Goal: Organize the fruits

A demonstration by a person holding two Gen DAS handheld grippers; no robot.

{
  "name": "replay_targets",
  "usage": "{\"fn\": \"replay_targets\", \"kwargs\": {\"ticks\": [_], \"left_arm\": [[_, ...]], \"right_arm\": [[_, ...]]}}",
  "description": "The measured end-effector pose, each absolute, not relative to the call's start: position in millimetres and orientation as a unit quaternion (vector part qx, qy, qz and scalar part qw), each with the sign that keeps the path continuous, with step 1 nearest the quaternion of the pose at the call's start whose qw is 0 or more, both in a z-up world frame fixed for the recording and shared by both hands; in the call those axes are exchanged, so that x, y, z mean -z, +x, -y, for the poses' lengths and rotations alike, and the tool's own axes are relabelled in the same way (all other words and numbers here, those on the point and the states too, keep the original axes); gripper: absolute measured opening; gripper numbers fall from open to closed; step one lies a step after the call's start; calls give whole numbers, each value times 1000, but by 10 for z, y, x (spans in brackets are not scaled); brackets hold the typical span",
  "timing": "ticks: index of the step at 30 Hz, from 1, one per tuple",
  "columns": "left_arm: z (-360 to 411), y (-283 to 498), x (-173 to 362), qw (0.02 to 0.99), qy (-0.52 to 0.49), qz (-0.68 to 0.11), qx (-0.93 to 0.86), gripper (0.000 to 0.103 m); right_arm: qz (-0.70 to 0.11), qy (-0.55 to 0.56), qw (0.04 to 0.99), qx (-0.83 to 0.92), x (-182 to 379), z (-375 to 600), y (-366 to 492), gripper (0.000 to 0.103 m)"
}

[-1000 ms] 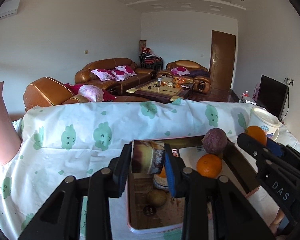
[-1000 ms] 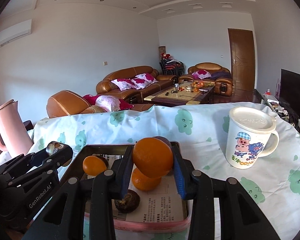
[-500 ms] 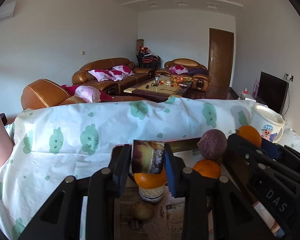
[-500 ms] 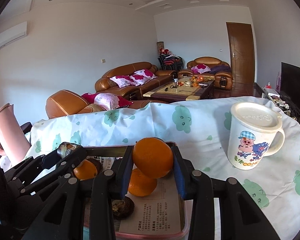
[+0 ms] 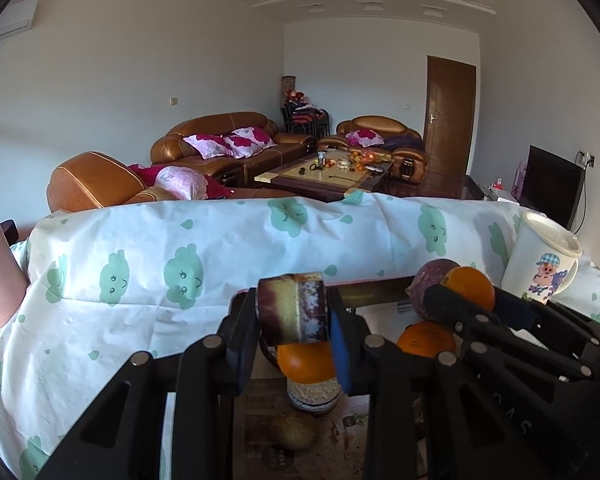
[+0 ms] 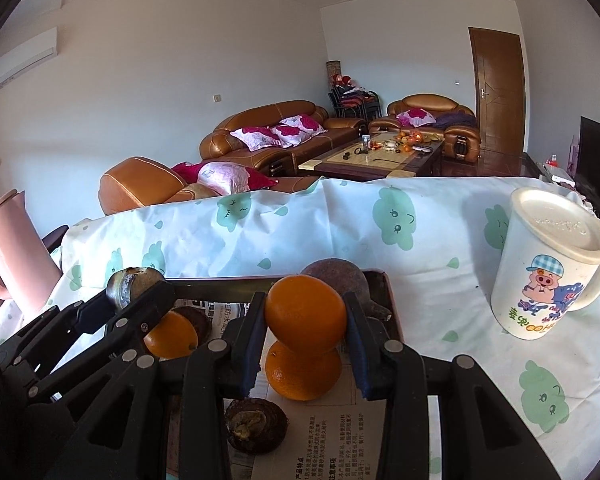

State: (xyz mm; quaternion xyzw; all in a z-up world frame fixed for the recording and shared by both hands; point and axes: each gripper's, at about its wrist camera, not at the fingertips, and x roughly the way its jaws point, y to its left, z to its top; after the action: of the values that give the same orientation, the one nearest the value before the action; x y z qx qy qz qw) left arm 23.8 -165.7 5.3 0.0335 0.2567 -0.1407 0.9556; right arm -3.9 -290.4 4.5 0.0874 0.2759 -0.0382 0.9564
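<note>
On the worktop, a lidded cartoon mug stands right of the tray, and above this tray the right gripper is closed on an orange while the left gripper is closed on a brown fruit piece, over a second orange lying in the tray.
</note>
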Motion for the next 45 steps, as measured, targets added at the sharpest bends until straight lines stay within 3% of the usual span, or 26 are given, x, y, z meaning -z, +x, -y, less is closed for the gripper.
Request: {"fn": "replay_targets", "kwargs": {"ticks": [23,26,28,30,36,39,41,43,45], "left_arm": [[1524,208,-44,959,15,-257,120,32],[1502,214,-49,960,14,-255,113,41],[1475,221,-48,962,10,-253,99,54],[1432,223,-47,964,0,-253,85,73],[1321,204,-58,963,-37,-260,65,100],[1299,162,-89,965,-39,-248,73,103],[1318,135,-105,966,-31,-243,79,103],[1355,105,-114,967,-18,-239,81,103],[1385,60,-124,969,-4,-233,84,103]], "right_arm": [[-281,165,944,-56,24,2951,-3,41],[-290,194,935,-68,66,3008,24,41],[-292,204,932,-69,79,3035,30,41],[-290,210,931,-68,80,3057,28,41],[-272,224,933,-73,34,3119,-12,42],[-252,216,941,-69,-49,3129,-89,44],[-232,207,949,-52,-106,3137,-168,57],[-209,192,959,-23,-162,3144,-251,65],[-191,176,966,5,-202,3132,-321,65]]}}
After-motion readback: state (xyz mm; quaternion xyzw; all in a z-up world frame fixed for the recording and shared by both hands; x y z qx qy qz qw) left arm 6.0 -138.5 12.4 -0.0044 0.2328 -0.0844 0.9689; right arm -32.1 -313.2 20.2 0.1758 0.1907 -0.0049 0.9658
